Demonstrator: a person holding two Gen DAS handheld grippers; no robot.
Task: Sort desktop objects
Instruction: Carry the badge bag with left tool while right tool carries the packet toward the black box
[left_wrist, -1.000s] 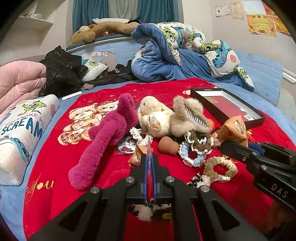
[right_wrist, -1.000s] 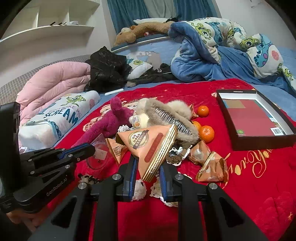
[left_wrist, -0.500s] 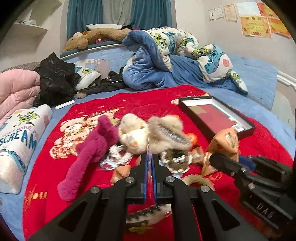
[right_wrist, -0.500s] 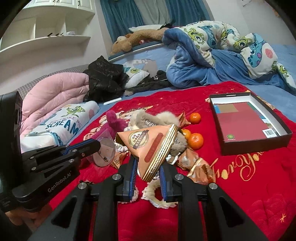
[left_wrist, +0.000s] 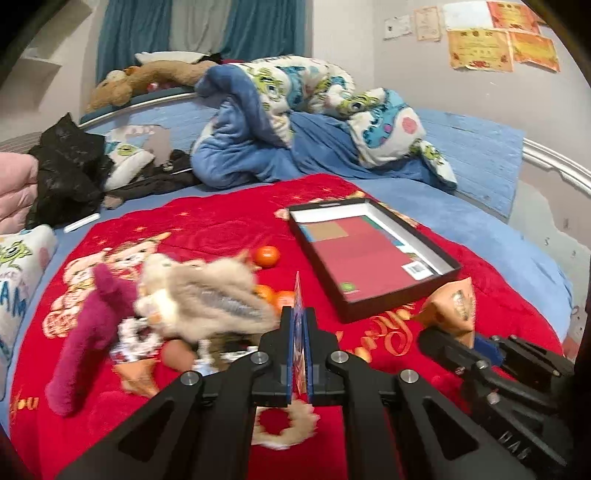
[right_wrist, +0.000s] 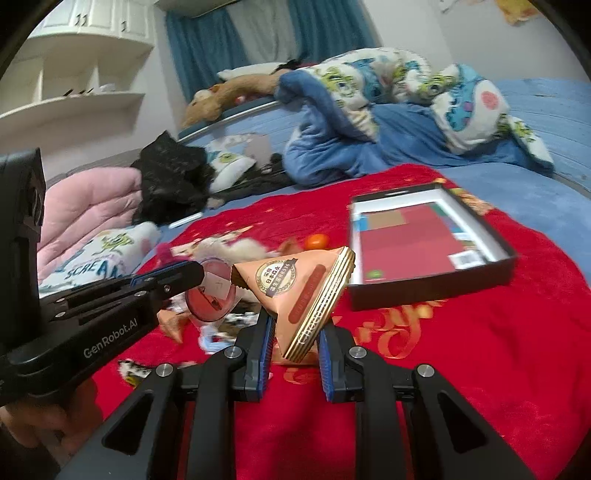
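My left gripper (left_wrist: 297, 354) is shut on a thin round pink disc, seen edge-on in the left wrist view (left_wrist: 297, 295) and face-on in the right wrist view (right_wrist: 211, 299). My right gripper (right_wrist: 295, 354) is shut on an orange triangular snack packet (right_wrist: 303, 295), also seen in the left wrist view (left_wrist: 452, 312). Both are held above the red blanket (left_wrist: 221, 229). An open black box with a red bottom (left_wrist: 365, 254) lies ahead and to the right. A pile of plush toys (left_wrist: 195, 295), oranges (left_wrist: 266, 256) and more packets lies to the left.
A magenta plush (left_wrist: 88, 332) and a fuzzy ring (left_wrist: 284, 424) lie near my left gripper. A crumpled blue quilt (left_wrist: 295, 122) and black clothes (left_wrist: 62, 173) lie behind. A pink duvet (right_wrist: 85, 214) and a "SCREAM" pillow (right_wrist: 99, 258) lie at the left.
Both grippers have lifted and swung right toward the black box, each keeping its hold. The toy pile has slid to the left of both views.
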